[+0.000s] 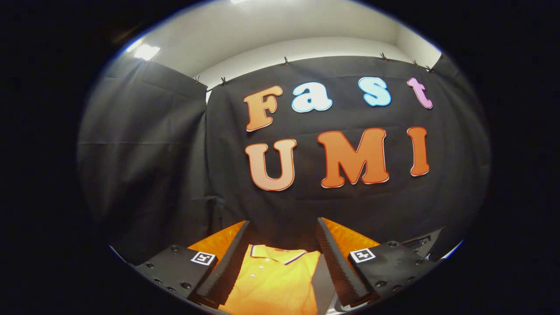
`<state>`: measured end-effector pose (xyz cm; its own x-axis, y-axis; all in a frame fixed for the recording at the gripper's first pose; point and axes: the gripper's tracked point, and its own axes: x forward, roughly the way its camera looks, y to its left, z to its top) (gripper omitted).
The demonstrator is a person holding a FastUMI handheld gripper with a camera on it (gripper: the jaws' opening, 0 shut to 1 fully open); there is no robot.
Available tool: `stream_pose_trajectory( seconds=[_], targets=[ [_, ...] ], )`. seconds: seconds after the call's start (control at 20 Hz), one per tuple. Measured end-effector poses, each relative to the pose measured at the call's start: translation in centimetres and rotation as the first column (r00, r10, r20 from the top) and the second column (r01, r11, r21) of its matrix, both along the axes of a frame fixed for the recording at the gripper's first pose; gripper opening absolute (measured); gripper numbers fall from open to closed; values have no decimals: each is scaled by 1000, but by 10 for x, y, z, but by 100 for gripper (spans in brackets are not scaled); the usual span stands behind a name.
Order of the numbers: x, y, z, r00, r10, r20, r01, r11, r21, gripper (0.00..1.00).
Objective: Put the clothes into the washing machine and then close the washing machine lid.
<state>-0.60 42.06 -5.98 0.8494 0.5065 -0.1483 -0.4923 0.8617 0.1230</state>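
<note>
1. gripper [282,227]: seen from its own camera; the two fingers rise at 7 and 5 o'clock and stand spread wide apart, with nothing pressed between them. each finger [225,267] carries a ribbed inner pad, and its base bears a small square marker [204,258].
2. shirt [275,282]: an orange polo-style garment lying flat below the gripper, at 6 o'clock, framed in the gap between the two fingers and touching neither. its collar [276,252], edged with a dark stripe, points toward 12 o'clock; small white buttons run down the placket just left of centre.
3. worktop [324,280]: a narrow pale strip shows beside the shirt's right edge, next to the right finger.
4. booth wall [144,166]: black cloth hung beyond the fingers, from 9 through 12 to 3 o'clock, clipped along its top edge.
5. ceiling [271,26]: pale surface above the cloth at 12 o'clock, with a bright light [146,51] at 10 o'clock.
</note>
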Motion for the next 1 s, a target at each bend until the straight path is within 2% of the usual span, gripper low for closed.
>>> stream_pose_trajectory(
  seconds=[0.25,0.35,0.6,0.75,0.9,1.0],
  targets=[
    [-9,53,-69,985,18,-172,-17,1000,11,96],
    [-10,65,-90,973,1,-231,-1,1000,0,99],
    [-1,74,-149,938,-99,-331,67,992,-109,98],
    [-5,81,-182,916,-118,-384,47,981,-190,98],
    [-8,79,-214,880,-174,-441,60,963,-261,99],
    [-5,82,-212,891,-173,-419,58,960,-274,100]
  ],
)
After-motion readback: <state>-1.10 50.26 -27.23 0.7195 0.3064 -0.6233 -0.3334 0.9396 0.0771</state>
